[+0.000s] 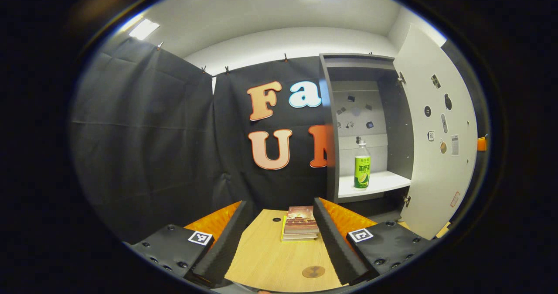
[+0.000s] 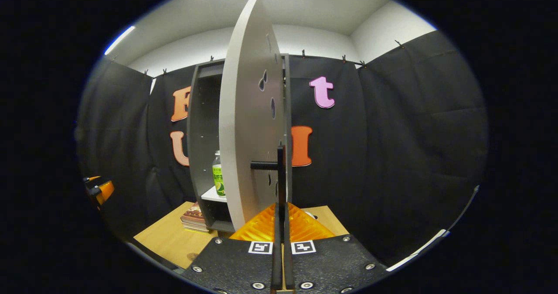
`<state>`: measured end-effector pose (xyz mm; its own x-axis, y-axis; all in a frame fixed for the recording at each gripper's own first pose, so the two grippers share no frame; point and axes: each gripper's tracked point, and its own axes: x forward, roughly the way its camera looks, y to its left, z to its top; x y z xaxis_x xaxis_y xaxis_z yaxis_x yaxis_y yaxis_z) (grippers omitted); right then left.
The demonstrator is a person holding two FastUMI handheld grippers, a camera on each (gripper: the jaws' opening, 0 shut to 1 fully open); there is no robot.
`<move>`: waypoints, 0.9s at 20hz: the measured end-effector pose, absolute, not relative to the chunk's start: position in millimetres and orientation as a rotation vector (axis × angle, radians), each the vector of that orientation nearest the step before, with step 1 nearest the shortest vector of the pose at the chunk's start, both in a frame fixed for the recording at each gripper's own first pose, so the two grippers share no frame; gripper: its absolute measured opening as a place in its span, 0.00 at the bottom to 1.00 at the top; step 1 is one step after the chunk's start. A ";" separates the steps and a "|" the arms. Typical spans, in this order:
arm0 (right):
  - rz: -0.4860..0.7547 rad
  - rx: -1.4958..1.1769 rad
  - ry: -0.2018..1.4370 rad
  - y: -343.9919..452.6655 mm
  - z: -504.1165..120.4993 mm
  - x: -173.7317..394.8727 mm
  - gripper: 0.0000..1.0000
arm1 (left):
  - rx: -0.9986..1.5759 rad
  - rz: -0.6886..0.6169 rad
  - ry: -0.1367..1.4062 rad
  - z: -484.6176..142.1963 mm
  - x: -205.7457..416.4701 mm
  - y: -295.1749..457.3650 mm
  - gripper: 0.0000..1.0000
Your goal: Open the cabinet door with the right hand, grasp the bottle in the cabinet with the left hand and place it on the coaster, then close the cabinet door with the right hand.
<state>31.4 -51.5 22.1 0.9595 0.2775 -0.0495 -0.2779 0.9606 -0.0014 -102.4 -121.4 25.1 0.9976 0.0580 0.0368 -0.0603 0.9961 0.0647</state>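
A green-labelled bottle [image 1: 362,168] stands upright on the white shelf [image 1: 383,182] of the open grey cabinet [image 1: 329,128]; in the right gripper view the bottle [image 2: 218,174] peeks out from behind the door. The white door [image 2: 246,124] is swung wide. My right gripper [image 2: 281,206] is shut on its black handle [image 2: 280,163]. My left gripper [image 1: 280,204] is open and holds nothing, low over the wooden table [image 1: 270,259], well short of the cabinet. A round brown coaster [image 1: 313,271] lies on the table between its fingers.
A small stack of books [image 1: 300,224] lies on the table in front of the cabinet, left of the bottle's shelf. The open door [image 1: 436,145] stands to the right of the cabinet mouth. Black cloth walls surround the booth.
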 end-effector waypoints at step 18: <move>0.272 -0.025 -0.053 -134.8 56.4 20.5 0.10 | -0.023 -0.208 -0.014 36.9 5.5 -289.2 0.98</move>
